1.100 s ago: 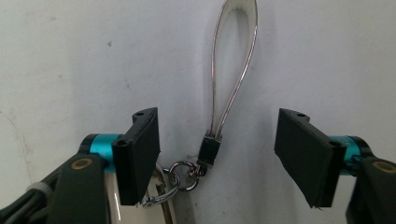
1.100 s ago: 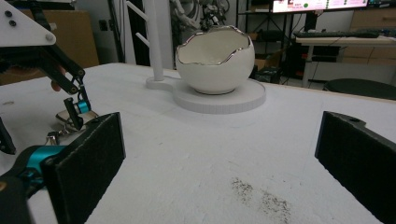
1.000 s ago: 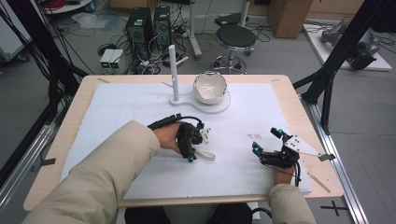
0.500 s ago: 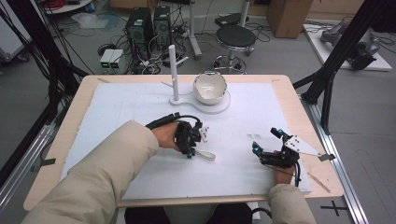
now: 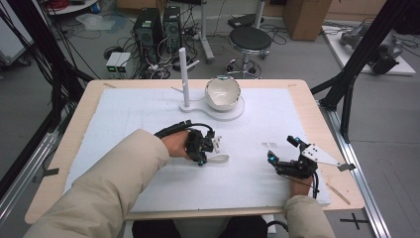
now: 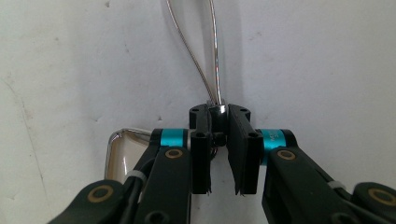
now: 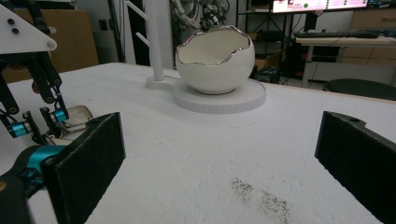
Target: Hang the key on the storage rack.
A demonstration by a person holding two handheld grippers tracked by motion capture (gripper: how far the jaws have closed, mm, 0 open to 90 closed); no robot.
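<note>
Jaws of the left gripper [image 6: 219,140] are clenched on a thin silver spoon [image 6: 205,60], pinching its narrow neck right at their tips. From that pinch the spoon's looped wire handle runs away across the white mat [image 6: 327,70], while a shiny curved part of it shows low beside the gripper's left arm. In the high view the left gripper [image 5: 207,145] sits near the middle of the table [image 5: 69,144], the left hand [image 5: 176,144] behind it and the spoon [image 5: 218,158] lying flat on the mat just to its right.

Well apart, near the table's right edge, the right gripper [image 5: 277,159] rests with its jaws released and wide, nothing between them. Its own view looks across the mat to a white egg-shaped bowl [image 7: 215,58] with a jagged silver rim, standing on a round white base [image 7: 219,97] beside an upright white post [image 7: 153,39]. A faint dark smudge [image 7: 261,196] marks the mat between the jaws.
</note>
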